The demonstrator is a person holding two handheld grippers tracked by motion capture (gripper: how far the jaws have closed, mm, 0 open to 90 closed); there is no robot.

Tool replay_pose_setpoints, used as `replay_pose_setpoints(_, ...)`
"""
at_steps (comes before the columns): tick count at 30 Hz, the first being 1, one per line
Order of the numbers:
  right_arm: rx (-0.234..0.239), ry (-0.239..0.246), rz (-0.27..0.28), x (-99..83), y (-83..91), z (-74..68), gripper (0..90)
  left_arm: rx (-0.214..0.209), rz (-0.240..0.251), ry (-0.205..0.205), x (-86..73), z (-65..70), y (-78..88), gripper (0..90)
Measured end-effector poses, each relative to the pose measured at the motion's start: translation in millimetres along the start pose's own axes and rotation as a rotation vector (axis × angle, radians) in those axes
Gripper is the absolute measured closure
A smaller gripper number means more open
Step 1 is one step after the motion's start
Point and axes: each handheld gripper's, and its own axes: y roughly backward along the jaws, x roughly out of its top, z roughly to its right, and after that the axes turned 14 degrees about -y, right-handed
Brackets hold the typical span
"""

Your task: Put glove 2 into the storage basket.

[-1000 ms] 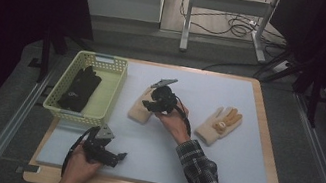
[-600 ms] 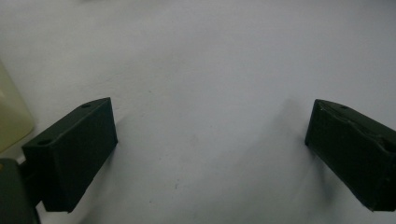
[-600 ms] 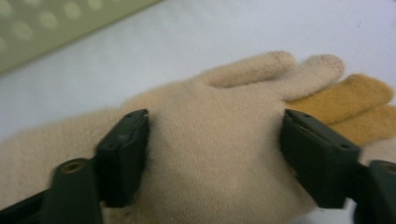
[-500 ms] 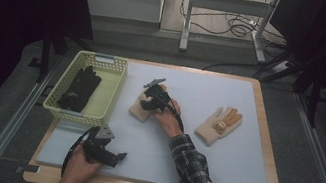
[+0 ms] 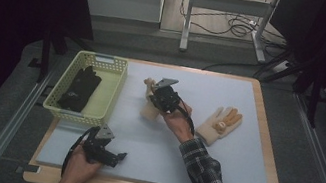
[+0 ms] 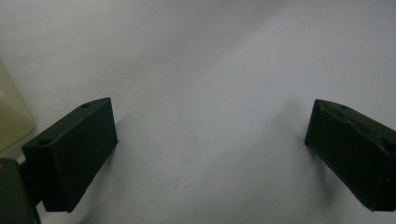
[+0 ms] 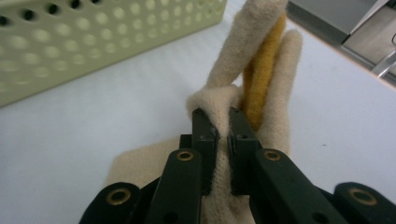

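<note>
The right gripper [image 7: 219,126] is pinching a thin fold of the cream glove [image 7: 261,70], which risks slipping free; the left gripper [image 6: 210,154] is resting open.

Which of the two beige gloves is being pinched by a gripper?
The beige glove beside the basket: the right gripper is shut on it. The other glove lies free.

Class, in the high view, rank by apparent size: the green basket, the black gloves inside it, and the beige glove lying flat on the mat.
1. Green basket, clearly largest.
2. Black gloves.
3. Beige glove; close to the black gloves, so this order is unsure.
</note>
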Motion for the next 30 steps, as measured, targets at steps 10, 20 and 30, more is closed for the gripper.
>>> replay_pose_setpoints(10,0.059,0.019,0.025,-20.2,70.4,-10.4,83.4,0.001,0.002,-0.002,0.0,0.0,-0.1,2.2)
replay_pose_setpoints(20,0.081,-0.015,-0.018,-80.1,93.8,-10.9,82.0,0.002,0.004,0.002,0.0,0.3,-0.3,2.2)
replay_pose_setpoints(30,0.065,-0.032,0.005,-90.6,98.5,0.8,47.4,0.003,0.004,0.0,0.0,0.3,-0.3,2.3)
